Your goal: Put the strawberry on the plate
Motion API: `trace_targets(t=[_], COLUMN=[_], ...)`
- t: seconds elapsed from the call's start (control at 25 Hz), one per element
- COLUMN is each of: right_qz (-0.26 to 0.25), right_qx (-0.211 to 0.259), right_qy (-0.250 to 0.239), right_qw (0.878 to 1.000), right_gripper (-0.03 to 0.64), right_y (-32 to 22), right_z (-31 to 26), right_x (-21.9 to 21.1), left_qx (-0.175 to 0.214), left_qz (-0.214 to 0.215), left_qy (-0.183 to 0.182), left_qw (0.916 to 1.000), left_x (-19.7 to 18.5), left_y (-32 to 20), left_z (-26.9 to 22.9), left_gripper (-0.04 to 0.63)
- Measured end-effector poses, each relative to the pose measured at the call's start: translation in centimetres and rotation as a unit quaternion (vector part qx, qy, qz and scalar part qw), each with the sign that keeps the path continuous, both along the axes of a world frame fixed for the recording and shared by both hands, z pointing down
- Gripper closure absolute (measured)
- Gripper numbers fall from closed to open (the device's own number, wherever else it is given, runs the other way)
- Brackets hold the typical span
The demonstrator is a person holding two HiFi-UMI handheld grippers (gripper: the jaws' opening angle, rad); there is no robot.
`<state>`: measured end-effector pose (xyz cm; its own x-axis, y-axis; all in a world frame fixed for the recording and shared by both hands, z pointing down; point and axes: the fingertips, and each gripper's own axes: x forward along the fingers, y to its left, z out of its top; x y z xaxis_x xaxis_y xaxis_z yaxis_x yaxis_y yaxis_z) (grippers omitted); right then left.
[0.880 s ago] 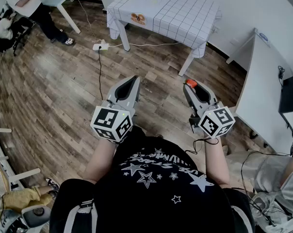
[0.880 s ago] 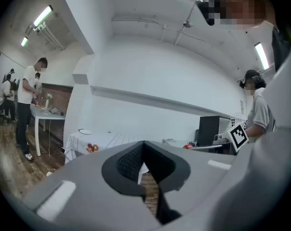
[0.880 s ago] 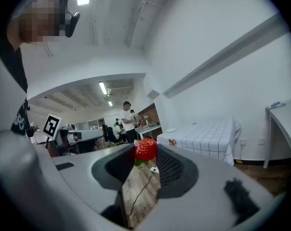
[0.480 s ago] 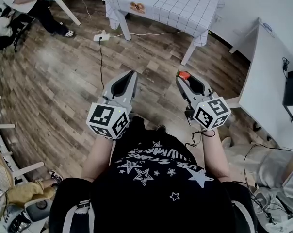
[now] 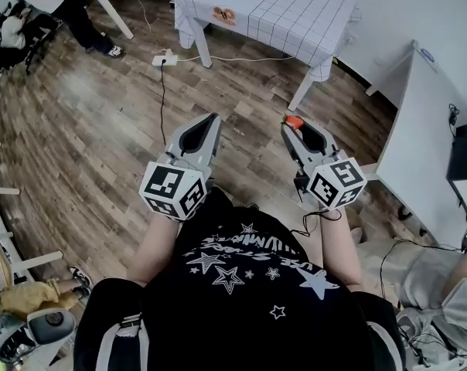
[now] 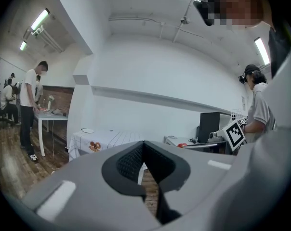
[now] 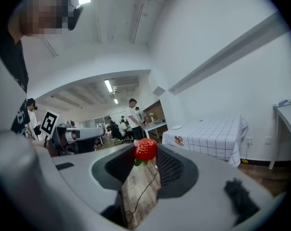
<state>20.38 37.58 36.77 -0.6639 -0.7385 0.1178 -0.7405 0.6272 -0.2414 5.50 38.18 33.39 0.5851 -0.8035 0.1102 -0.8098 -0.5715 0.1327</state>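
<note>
Right gripper view: the strawberry (image 7: 145,149) sits pinched at the very tips of the jaws of the right gripper (image 7: 146,155), well apart from the plate (image 7: 176,127) on the checked surface (image 7: 213,136). With so shallow a hold, it could slip to the floor in transit. The jaws of the left gripper (image 6: 143,146) are pressed together, empty.

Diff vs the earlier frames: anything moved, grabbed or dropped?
Right gripper edged slightly toward the left gripper. Nothing taken or released: it stays shut on the strawberry; the left stays shut, empty. Table still ahead.
</note>
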Motion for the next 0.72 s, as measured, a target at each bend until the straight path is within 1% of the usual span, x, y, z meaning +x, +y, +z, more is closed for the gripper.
trace_targets(t=[0.12,0.24,0.36,0.44,0.52,0.64,0.72], right_qz=[-0.006,-0.017,-0.014,-0.006,-0.004,0.005,0.019], right_qx=[-0.005,-0.013,-0.026,-0.031,-0.032,-0.039,-0.046], right_qy=[-0.015,-0.01,-0.006,-0.008,-0.009,0.004,0.007], right_qw=[1.0,1.0,1.0,0.999,0.999,0.999,0.999], right_gripper=[0.471,0.471,0.471,0.471,0.471,0.471,0.471], right_y=[-0.8,-1.6,-2.7,-3.8,-5.3,-8.2,-9.6], right_z=[-0.2,0.2,1.1,1.5,1.4,1.4,1.6], right_x=[-1.3,-2.8,-3.0,-2.7,-3.4,-4.5,-4.0], left_qx=[-0.009,-0.015,-0.027,-0.027,-0.022,-0.024,-0.027], left_qz=[-0.016,-0.033,-0.03,-0.024,-0.022,-0.024,-0.016], left_qy=[-0.001,0.002,0.006,0.004,0.007,0.031,0.041], left_qw=[0.9998,0.9994,0.9992,0.9994,0.9995,0.9989,0.9987], left_x=[-2.1,-4.0,-4.2,-3.9,-4.8,-6.8,-6.6], left_y=[-0.4,-1.2,-2.1,-3.1,-5.2,-9.3,-10.8], left_z=[0.3,0.6,1.7,2.1,1.6,1.2,1.3], left_gripper=[0.588,0.588,0.588,0.588,0.588,0.588,0.588])
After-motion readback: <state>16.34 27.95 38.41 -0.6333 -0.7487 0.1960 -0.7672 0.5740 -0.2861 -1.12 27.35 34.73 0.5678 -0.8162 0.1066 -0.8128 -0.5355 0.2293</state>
